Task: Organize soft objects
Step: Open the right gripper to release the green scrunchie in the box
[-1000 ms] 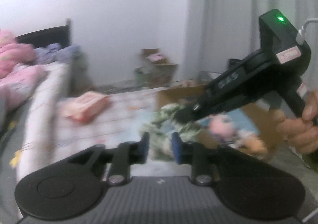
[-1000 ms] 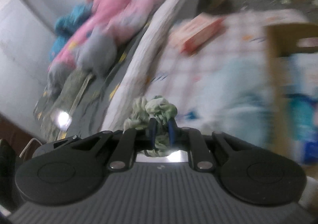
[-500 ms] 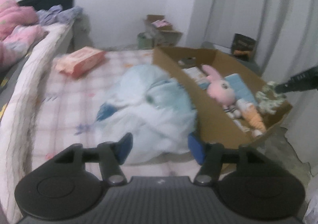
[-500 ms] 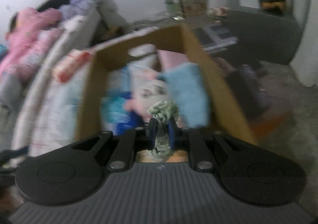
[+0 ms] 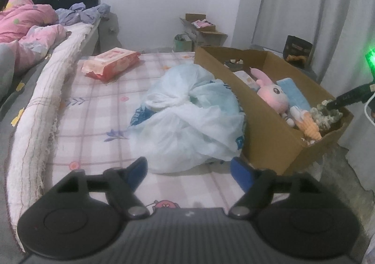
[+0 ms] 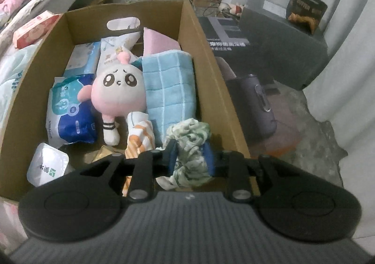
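My right gripper (image 6: 190, 153) hangs over the near right corner of the cardboard box (image 6: 211, 57). A green-and-white scrunchie (image 6: 187, 132) fills the gap between its blue pads, touching both, and the jaws are opening. The box holds a pink bunny plush (image 6: 117, 90), a blue towel (image 6: 168, 85), an orange carrot toy (image 6: 138, 137) and tissue packs (image 6: 70, 109). In the left wrist view the scrunchie (image 5: 325, 114) hangs at the tip of the right gripper (image 5: 332, 104). My left gripper (image 5: 188, 165) is open and still widening, empty, just short of a pale blue plastic bag (image 5: 187, 109) on the bed.
A red wipes pack (image 5: 110, 62) lies farther up the checked sheet (image 5: 93, 104). Pink bedding (image 5: 25, 20) is piled at the far left. Small cardboard boxes (image 5: 201, 29) stand by the far wall. A dark case (image 6: 281, 36) and a grey curtain (image 6: 346, 76) lie right of the box.
My right gripper swung from the bed to over the box with the scrunchie, and its pads have parted a little. My left gripper has opened wide and dipped toward the plastic bag.
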